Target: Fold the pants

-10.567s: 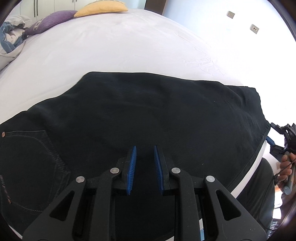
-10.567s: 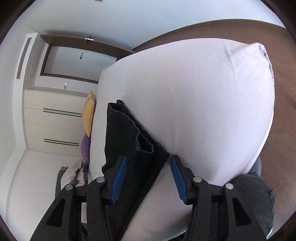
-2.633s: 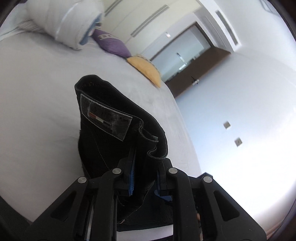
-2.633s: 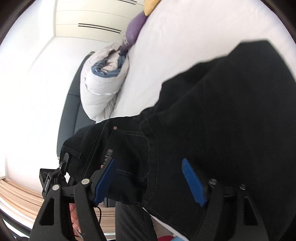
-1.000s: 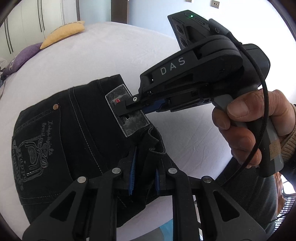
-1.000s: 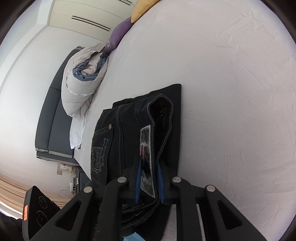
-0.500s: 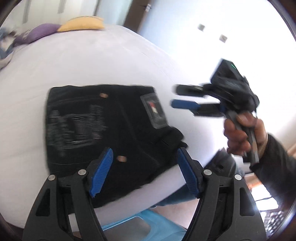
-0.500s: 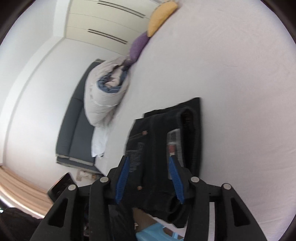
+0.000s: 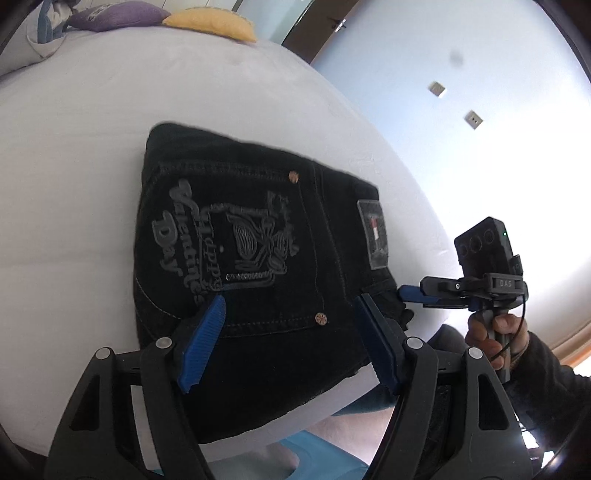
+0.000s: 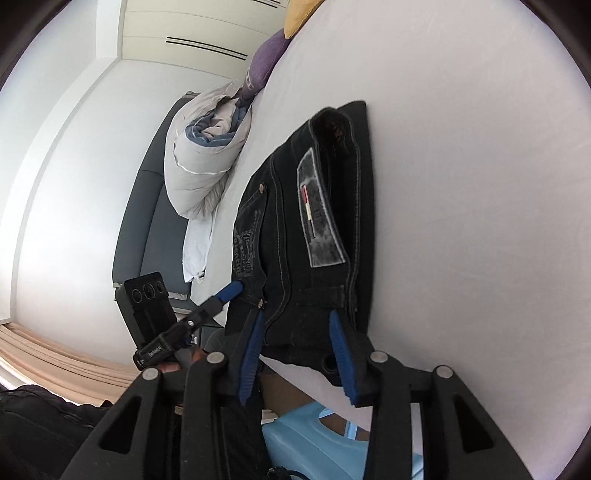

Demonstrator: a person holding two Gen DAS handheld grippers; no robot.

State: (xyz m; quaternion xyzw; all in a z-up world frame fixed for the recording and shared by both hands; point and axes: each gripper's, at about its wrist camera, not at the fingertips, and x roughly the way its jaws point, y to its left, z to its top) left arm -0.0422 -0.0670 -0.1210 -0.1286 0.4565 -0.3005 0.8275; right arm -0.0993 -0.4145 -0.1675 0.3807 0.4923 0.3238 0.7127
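The black pants (image 9: 258, 266) lie folded into a compact bundle near the front edge of the white bed (image 9: 92, 122), back pocket embroidery and grey waist label up. They also show in the right wrist view (image 10: 314, 229). My left gripper (image 9: 291, 343) is open and empty, hovering just above the bundle's near edge. My right gripper (image 10: 299, 354) is open and empty at the waistband corner; it also shows in the left wrist view (image 9: 410, 293), beside the bundle's right end.
A yellow cushion (image 9: 210, 22) and a purple cushion (image 9: 114, 16) lie at the bed's far end. A rolled white duvet (image 10: 207, 155) lies against a dark sofa (image 10: 144, 221). A light blue plastic box (image 10: 332, 443) stands below the bed edge.
Both grippers let go of the waistband a second ago, opened and drew back. The folded pants now rest on the bed by themselves.
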